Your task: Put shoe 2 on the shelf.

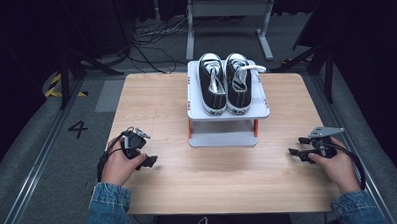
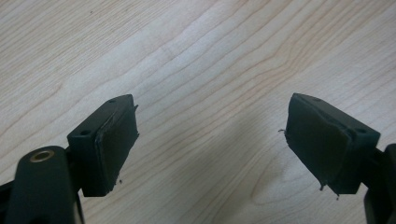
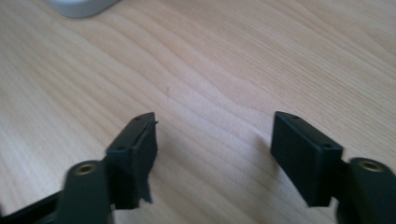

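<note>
A pair of black canvas shoes with white toes and laces (image 1: 224, 83) stands side by side on the top shelf of a small white two-level rack (image 1: 228, 113) at the middle back of the wooden table (image 1: 199, 177). My left gripper (image 1: 147, 161) rests low over the table near its left side, held in a hand, well apart from the rack. Its jaws stand wide apart over bare wood (image 2: 212, 144). My right gripper (image 1: 295, 152) sits near the table's right side, also open (image 3: 212, 154), nothing between its pads.
The rack's lower shelf (image 1: 222, 139) faces me, orange posts at its corners. A corner of the rack's base (image 3: 79, 7) lies at the top left of the right gripper view. Cables and a metal frame (image 1: 228, 11) lie on the floor beyond the table.
</note>
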The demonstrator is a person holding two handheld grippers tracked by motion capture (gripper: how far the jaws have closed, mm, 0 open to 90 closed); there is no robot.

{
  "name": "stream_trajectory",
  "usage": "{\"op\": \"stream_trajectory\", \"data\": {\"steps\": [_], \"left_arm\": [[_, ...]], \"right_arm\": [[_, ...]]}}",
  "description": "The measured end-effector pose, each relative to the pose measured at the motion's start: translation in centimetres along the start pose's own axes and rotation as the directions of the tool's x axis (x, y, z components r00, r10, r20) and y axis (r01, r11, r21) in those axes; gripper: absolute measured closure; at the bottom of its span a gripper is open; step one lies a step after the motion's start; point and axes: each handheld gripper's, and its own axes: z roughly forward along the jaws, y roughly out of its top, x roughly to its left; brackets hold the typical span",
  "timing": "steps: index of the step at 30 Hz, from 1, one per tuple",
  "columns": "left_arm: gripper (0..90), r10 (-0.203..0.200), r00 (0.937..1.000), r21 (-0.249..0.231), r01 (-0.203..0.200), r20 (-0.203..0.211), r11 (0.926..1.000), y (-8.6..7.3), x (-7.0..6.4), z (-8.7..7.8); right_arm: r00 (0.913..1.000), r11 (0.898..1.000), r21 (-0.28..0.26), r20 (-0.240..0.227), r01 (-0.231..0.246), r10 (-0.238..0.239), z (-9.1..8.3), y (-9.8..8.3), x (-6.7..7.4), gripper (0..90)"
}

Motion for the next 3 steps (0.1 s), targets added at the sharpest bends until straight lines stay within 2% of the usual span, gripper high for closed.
{"op": "stream_trajectory", "data": {"steps": [3], "left_arm": [[17.5, -0.011, 0.9999, -0.002, 0.011, -0.009, 0.9999, -0.23, 0.15, 0.04]], "right_arm": [[0.9997, 1.0, -0.022, 0.011, -0.021, 0.021, 0.27, -0.11, -0.11, 28.0]]}}
